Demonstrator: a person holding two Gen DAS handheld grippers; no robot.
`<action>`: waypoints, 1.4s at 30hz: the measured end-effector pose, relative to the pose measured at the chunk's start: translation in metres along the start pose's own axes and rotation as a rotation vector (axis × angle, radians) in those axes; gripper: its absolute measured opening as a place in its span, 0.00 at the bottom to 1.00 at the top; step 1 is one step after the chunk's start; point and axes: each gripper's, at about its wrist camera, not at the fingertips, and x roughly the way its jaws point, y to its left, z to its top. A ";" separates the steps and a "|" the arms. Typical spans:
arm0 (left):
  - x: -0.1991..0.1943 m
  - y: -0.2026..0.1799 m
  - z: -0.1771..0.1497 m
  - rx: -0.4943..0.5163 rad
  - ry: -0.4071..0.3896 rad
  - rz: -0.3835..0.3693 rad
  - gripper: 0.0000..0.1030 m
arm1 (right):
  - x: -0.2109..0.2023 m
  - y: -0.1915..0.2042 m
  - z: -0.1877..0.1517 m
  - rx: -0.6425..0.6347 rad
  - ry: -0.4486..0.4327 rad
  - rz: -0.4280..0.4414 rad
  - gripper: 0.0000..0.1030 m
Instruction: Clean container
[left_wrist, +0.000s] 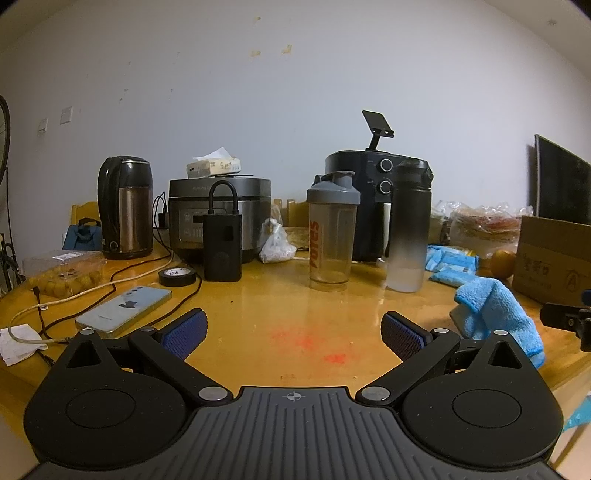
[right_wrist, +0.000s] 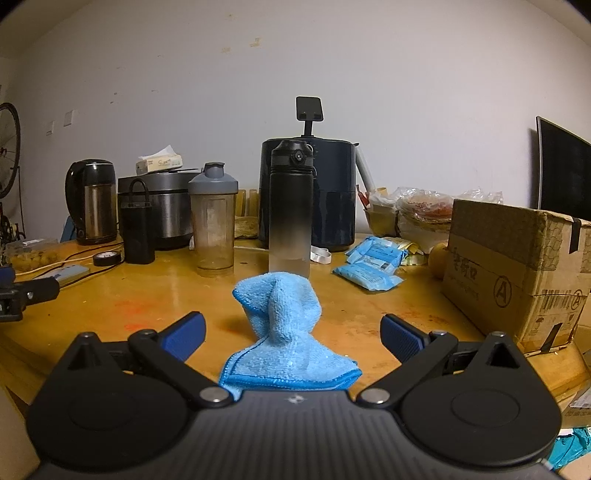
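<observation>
Both tools, left (left_wrist: 293, 334) and right (right_wrist: 293, 334), are released. Two bottles stand on the bench (left_wrist: 258, 295): one shaker bottle (left_wrist: 331, 230), one black water bottle (right_wrist: 290, 210). One blue cloth (right_wrist: 284, 332).

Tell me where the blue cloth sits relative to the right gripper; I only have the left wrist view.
Observer: The blue cloth lies bunched on the table, between the right gripper's spread fingers, neither touching it.
Operator: Report what stands behind it.
Observer: The gradient bottle stands upright just beyond the cloth, its lid button facing the right camera.
Operator: Describe the cardboard box.
Observer: The cardboard box has a black tape strip at its upper right corner.
</observation>
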 end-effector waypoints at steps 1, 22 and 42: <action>0.000 0.000 0.000 0.001 0.000 0.000 1.00 | 0.000 0.000 0.000 0.002 0.002 0.000 1.00; 0.001 -0.010 -0.003 0.008 0.002 -0.001 1.00 | 0.000 -0.001 -0.003 0.017 0.011 0.008 1.00; 0.004 -0.003 -0.007 -0.015 0.002 0.031 1.00 | -0.002 0.000 -0.001 0.012 0.010 0.012 1.00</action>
